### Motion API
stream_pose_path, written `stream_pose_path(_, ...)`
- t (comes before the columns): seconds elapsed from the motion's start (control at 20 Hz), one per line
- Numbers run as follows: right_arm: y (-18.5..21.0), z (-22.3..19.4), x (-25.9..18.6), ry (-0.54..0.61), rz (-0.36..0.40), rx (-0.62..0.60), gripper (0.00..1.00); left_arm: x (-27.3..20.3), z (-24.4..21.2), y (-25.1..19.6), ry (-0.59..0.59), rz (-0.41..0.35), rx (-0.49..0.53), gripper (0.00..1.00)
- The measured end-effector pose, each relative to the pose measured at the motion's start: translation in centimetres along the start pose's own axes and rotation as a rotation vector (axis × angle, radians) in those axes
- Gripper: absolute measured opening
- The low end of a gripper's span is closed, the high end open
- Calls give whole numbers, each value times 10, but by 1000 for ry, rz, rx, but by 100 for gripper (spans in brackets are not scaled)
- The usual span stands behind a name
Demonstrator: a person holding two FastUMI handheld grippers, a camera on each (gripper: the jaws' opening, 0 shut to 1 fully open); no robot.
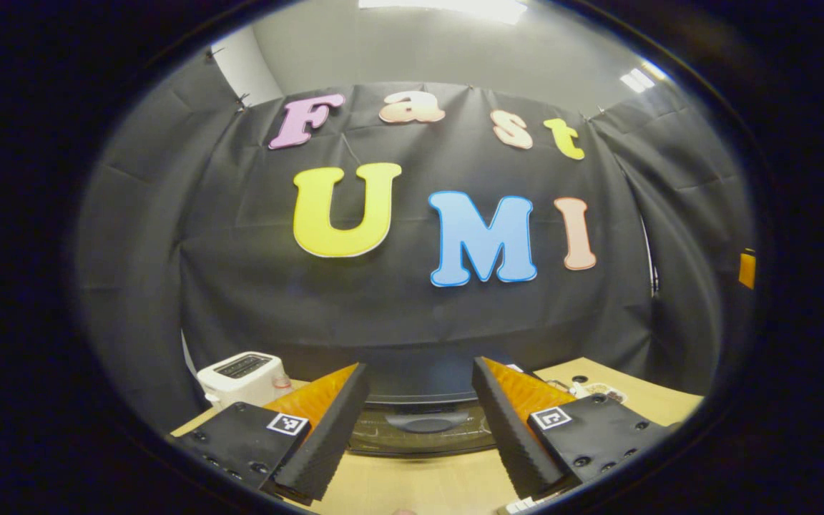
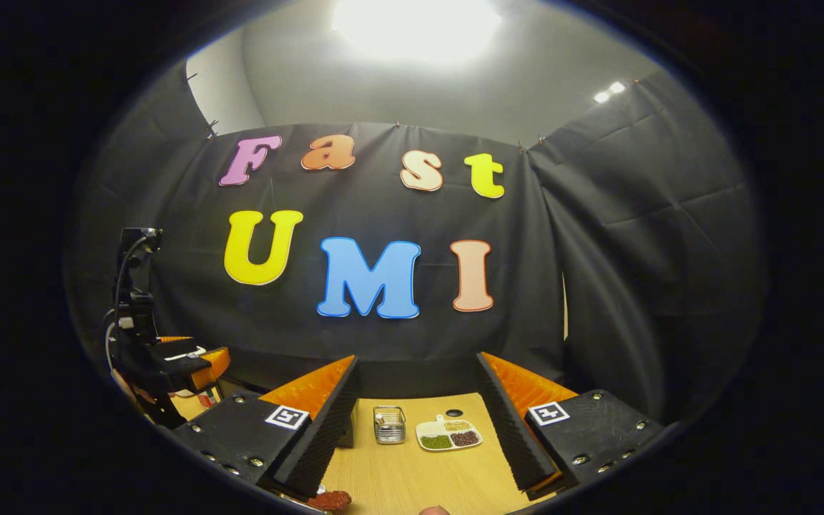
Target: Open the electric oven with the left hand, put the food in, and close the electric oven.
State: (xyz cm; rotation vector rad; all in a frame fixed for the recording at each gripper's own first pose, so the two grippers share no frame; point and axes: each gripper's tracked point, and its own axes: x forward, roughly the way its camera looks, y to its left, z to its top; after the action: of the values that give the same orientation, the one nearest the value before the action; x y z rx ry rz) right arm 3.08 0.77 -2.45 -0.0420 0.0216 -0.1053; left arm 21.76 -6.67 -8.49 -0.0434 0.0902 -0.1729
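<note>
In the left gripper view the electric oven (image 1: 419, 422) is a dark box with a glass door and a curved handle, door closed, straight ahead on the wooden table (image 1: 412, 486). My left gripper (image 1: 419, 365) is open in front of it, with the oven framed between the fingers and not touched. My right gripper (image 2: 417, 357) is open over the table (image 2: 412, 472) and holds nothing. A reddish-brown piece of food (image 2: 330, 499) lies at the lower edge, just below its left finger. Farther off at the left is the left gripper (image 2: 183, 361).
A white toaster (image 1: 244, 375) stands left of the oven. A small metal wire basket (image 2: 388, 423) and a white divided plate (image 2: 449, 434) with green, brown and pale foods sit mid-table. A camera stand with cables (image 2: 129, 286) rises at the left. Black cloth walls close in the booth.
</note>
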Motion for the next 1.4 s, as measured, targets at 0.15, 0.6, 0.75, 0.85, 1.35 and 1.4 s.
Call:
stream_pose_path(0.15, 3, -9, 1, 25, -31, -26, 96, 30, -26, -6, 59, -38, -10, 90)
stream_pose_path(0.6, 0, -22, 3, 80, -102, -75, 96, 94, -83, -11, 147, -64, 34, 98)
stream_pose_path(0.75, -4, -25, 2, 94, -117, -83, 96, 104, -102, -11, 179, -60, 28, 100)
stream_pose_path(0.85, -6, -25, 2, 100, -122, -89, 96, 107, -110, -11, 195, -59, 26, 100)
stream_pose_path(1.35, -12, -21, -1, 106, -108, -125, 96, 110, -127, -13, 201, -38, 24, 100)
stream_pose_path(1.4, -12, -20, -1, 106, -104, -125, 96, 110, -126, -13, 201, -37, 19, 98)
